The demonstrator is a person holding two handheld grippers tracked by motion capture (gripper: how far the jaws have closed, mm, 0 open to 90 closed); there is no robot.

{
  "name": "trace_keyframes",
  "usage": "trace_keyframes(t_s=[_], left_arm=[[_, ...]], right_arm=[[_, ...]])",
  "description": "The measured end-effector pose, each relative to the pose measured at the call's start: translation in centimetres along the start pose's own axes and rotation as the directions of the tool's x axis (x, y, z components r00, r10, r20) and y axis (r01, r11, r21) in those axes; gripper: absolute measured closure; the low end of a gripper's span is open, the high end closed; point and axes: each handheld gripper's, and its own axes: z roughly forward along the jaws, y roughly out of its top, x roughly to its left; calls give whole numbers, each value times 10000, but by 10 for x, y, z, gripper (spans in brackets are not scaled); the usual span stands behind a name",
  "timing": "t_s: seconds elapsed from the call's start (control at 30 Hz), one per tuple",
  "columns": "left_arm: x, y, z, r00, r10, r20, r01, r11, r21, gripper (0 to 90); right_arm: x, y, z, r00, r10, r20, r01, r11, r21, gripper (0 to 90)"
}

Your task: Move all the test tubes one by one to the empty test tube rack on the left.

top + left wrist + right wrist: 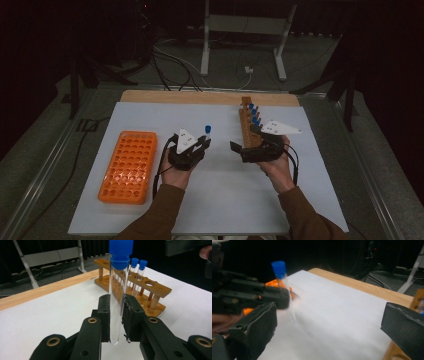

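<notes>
Tube (117,300) (blue-capped) clamped between left jaws

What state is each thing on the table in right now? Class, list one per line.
Tube: upright, capped, clamped in the left hand-held gripper.
Right hand-held gripper: jaws wide open, nothing between them.
Wooden rack: holds capped tubes, some holes free.
Orange rack: lying flat, holes bare.

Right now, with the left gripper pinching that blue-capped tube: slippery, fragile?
Test tube looks like clear, smooth glass or plastic, so probably slippery and breakable. Left gripper grips low; the blue cap sits high, so it may pivot. Round body would likely roll if dropped.
</notes>
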Motion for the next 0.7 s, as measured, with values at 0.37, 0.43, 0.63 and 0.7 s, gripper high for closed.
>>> trace_keyframes(t_s=[0.37,0.43,0.63,0.7], left_arm=[[24,-5,-16,9968,-559,-571,546,9982,-241,785],[31,-6,-20,9954,-641,-713,620,9976,-315,784],[50,-9,-33,9898,-893,-1107,825,9945,-648,784],[55,-10,-36,9884,-854,-1258,775,9948,-664,784]], right_arm=[[-14,-16,-21,9983,32,582,-36,10000,68,0],[-16,-19,-26,9977,20,682,-26,10000,90,0],[-21,-29,-37,9959,14,910,-25,9999,120,0],[-22,-31,-40,9953,27,968,-38,9999,108,0]])
